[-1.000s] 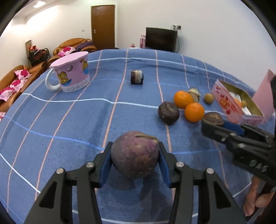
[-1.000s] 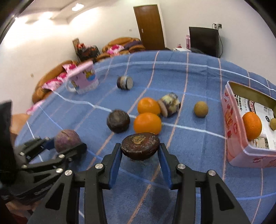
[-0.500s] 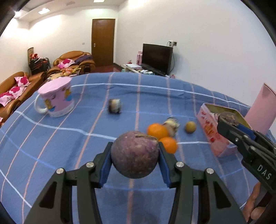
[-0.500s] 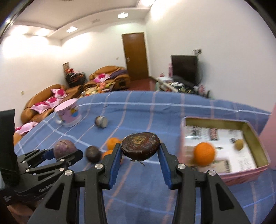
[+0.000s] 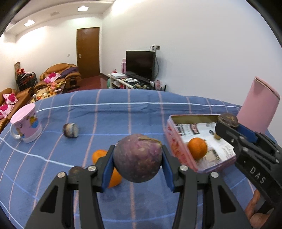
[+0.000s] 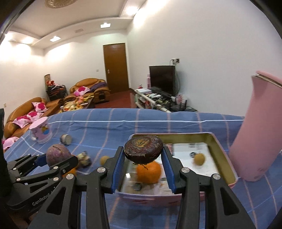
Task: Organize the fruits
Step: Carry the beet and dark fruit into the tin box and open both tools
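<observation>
Left tool (image 5: 137, 158) clenched on a purple fruit (image 5: 137, 157), right tool (image 6: 143, 159) gripping a dark wrinkled fruit (image 6: 143, 147) above the pink tin (image 6: 227, 155), orange (image 6: 149, 171) inside

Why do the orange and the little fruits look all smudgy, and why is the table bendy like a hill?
Right wrist view: the orange and small brown fruit in the pink tin are smeared by motion blur, while the dark fruit in the right gripper stays sharp. Left wrist view: the fisheye lens bows the blue tablecloth; ceiling lights glare white and the corners go black.
</observation>
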### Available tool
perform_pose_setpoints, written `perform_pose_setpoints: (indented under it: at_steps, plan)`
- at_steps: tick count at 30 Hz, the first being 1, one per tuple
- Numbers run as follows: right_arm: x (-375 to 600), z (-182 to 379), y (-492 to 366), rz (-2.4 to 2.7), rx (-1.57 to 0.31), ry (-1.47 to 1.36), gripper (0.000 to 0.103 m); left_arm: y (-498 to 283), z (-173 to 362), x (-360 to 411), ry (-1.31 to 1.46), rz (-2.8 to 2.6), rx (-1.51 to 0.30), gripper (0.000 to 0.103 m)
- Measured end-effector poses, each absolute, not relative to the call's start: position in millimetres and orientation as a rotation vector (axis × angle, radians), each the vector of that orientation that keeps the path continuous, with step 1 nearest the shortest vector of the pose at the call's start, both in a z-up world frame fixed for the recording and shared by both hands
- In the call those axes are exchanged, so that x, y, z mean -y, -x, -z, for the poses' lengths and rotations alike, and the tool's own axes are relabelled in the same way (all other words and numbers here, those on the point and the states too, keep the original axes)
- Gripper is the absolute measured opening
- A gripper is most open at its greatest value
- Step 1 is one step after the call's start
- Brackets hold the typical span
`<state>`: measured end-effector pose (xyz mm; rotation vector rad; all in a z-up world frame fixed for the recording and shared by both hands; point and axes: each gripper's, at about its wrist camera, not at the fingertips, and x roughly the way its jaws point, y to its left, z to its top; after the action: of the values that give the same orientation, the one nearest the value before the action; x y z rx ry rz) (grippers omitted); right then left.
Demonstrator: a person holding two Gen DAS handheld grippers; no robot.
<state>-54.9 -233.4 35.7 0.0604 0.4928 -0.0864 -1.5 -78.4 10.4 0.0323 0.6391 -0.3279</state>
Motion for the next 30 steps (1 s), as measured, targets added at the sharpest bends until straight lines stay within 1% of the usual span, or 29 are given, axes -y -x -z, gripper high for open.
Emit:
perform_pose_setpoints:
  at_steps: [17,30]
  plan:
    - [302,-34,48,0.248,-0.494,-0.047,0.045,-11,-12,158,-0.075,0.392,-0.609,0.051]
    - [336,-26,34,0.306,-0.535,-0.054,0.045,-21,-2,206,-0.118,0.39,-0.616,0.051]
